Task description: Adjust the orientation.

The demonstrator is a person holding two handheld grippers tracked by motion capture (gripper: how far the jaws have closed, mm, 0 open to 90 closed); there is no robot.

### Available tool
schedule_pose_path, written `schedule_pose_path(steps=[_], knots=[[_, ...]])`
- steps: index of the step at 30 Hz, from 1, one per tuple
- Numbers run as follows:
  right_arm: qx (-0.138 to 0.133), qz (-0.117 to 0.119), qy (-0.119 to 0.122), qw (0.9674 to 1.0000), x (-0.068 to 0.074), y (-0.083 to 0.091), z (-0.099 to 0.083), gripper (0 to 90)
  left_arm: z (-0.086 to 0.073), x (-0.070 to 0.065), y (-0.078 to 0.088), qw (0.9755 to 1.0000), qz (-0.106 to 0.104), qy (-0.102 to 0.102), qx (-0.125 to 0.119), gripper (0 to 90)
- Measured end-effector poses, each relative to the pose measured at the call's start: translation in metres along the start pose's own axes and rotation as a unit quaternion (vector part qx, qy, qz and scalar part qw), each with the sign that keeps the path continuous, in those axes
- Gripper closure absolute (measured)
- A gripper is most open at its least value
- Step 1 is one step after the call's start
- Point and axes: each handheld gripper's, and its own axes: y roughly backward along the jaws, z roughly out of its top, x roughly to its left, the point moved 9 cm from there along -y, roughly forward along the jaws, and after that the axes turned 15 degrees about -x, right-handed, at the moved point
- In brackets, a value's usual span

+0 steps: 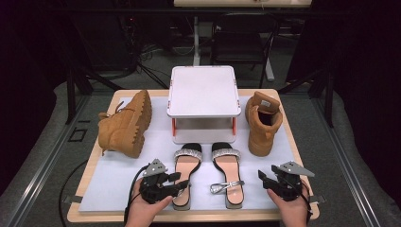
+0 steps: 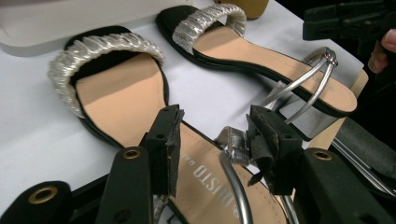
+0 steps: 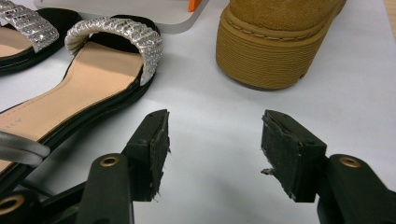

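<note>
Left tongs open over the heel of the left sandal; right tongs open and empty over bare mat.

The left gripper [image 1: 182, 182] stands with jaws apart astride the left sandal [image 1: 185, 176], its silver ankle strap [image 2: 236, 179] between the pads, not pinched. The right gripper [image 1: 263, 176] hovers with jaws wide, nothing between them, just right of the right sandal [image 1: 228, 174]. Both sandals lie side by side before the white stand [image 1: 203, 91]; a tan boot [image 1: 126, 124] lies on its side at left, another boot [image 1: 262, 122] stands at right.

High overview; close claw cameras, shared sandals [image 1: 208, 172]
</note>
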Motion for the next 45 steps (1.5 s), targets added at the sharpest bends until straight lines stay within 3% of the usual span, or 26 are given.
schedule_pose_path(steps=[3,9,17,21,30,37,40,45], knots=[[0.002,0.002,-0.002,1.0,0.0,0.0,-0.001,41.4,0.0,0.004,0.006,1.0,0.005,-0.001,0.002,52.4],[0.002,0.001,-0.002,1.0,-0.001,0.0,-0.001,41.4,0.001,0.006,0.014,0.9998,0.002,0.01,-0.016,47.8],[0.003,0.0,-0.006,1.0,-0.001,0.0,-0.002,41.4,-0.007,0.013,0.022,0.9998,0.013,0.008,-0.009,48.1],[0.003,0.001,-0.008,1.0,-0.001,-0.001,-0.002,41.4,-0.003,0.01,0.026,0.9996,0.001,0.015,-0.023,45.6],[0.007,0.0,-0.009,0.9999,-0.002,-0.002,-0.003,41.4,0.007,0.009,0.036,0.9992,0.002,0.017,-0.037,43.4],[0.005,-0.001,-0.009,0.9999,-0.003,-0.001,-0.003,41.4,-0.008,0.025,0.037,0.9993,0.028,0.023,-0.012,45.0],[0.003,0.0,-0.011,0.9999,-0.003,-0.001,-0.002,41.4,-0.015,0.03,0.034,0.9991,0.04,0.016,0.001,47.2],[0.002,0.001,-0.01,0.9999,-0.003,-0.001,-0.002,41.4,-0.025,0.032,0.03,0.9988,0.039,0.024,0.016,53.6]])
